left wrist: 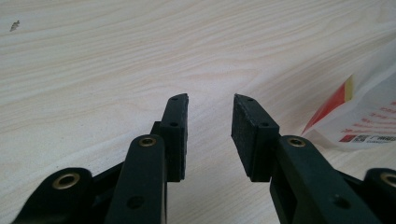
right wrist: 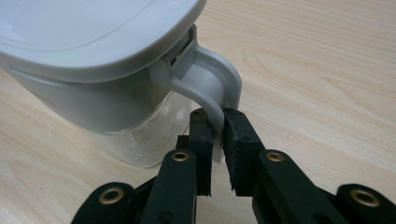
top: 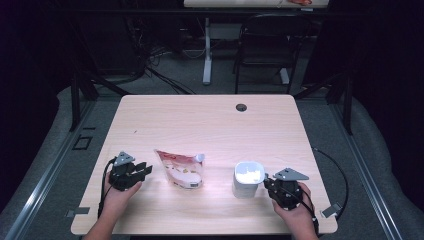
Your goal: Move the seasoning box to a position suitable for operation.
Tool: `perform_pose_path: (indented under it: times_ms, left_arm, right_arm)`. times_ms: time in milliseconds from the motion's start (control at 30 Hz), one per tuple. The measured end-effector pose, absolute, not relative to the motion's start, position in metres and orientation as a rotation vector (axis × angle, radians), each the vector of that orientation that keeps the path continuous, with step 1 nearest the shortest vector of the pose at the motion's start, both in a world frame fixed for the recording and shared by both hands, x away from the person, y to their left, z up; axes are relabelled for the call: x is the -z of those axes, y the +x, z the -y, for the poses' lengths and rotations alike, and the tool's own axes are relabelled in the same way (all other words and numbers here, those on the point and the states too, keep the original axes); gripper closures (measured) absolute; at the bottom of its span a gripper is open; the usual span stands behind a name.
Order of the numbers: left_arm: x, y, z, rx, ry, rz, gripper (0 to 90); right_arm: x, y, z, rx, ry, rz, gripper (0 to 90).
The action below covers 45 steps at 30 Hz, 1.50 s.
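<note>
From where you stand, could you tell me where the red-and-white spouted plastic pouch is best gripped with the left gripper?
Probably at the upper edge of the red-and-white spouted plastic pouch, coming in from its left. It lies flat on the wooden table, so that thin edge looks like the part the open left gripper fingers could pinch most easily.

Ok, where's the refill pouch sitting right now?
High view: the pouch lies front-centre on the table, between the left gripper and the white jug.
</note>
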<state>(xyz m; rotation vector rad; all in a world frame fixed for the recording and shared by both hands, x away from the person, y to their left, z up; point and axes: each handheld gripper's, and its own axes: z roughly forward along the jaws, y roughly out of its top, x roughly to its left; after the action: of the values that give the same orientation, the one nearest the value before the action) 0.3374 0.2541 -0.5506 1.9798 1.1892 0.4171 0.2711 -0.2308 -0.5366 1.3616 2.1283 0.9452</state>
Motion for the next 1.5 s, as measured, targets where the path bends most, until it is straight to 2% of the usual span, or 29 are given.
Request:
perform_pose_path:
  times_ms: [133,300,433,567,867,1033,1133,1167,1267,1433,1500]
  left_arm:
    - [0.55,0.337,-0.255,-0.413,1.986,-1.191,66.5]
    - [0.55,0.336,-0.255,-0.414,1.99,-1.191,66.8]
    - [0.55,0.336,-0.255,-0.42,1.977,-1.193,66.7]
    - [0.55,0.335,-0.255,-0.431,1.978,-1.196,66.0]
    - [0.549,0.337,-0.259,-0.424,1.992,-1.207,62.7]
    - [0.547,0.336,-0.259,-0.451,2.014,-1.203,57.0]
    - [0.539,0.334,-0.26,-0.463,1.982,-1.211,56.0]
    - [0.536,0.333,-0.26,-0.445,1.973,-1.219,56.0]
    - [0.528,0.331,-0.261,-0.428,1.952,-1.23,56.2]
    - [0.517,0.329,-0.26,-0.45,1.974,-1.243,55.4]
    - [0.514,0.328,-0.261,-0.425,1.988,-1.24,51.7]
  right_arm:
    - [0.537,0.271,0.234,-0.975,1.356,-2.133,80.9]
    - [0.533,0.268,0.235,-1.015,1.34,-2.126,73.6]
    - [0.531,0.263,0.235,-1.027,1.307,-2.126,62.9]
    - [0.529,0.26,0.237,-1.071,1.288,-2.114,56.4]
    - [0.527,0.258,0.24,-1.116,1.205,-2.138,58.9]
    - [0.522,0.258,0.239,-1.15,1.171,-2.125,59.2]
    - [0.517,0.257,0.24,-1.086,1.226,-2.176,64.7]
    - [0.516,0.258,0.241,-1.09,1.242,-2.186,63.2]
    - [0.515,0.259,0.241,-1.084,1.287,-2.178,48.4]
    - [0.513,0.26,0.238,-1.059,1.275,-2.214,38.0]
    - [0.508,0.259,0.236,-1.049,1.262,-2.213,37.7]
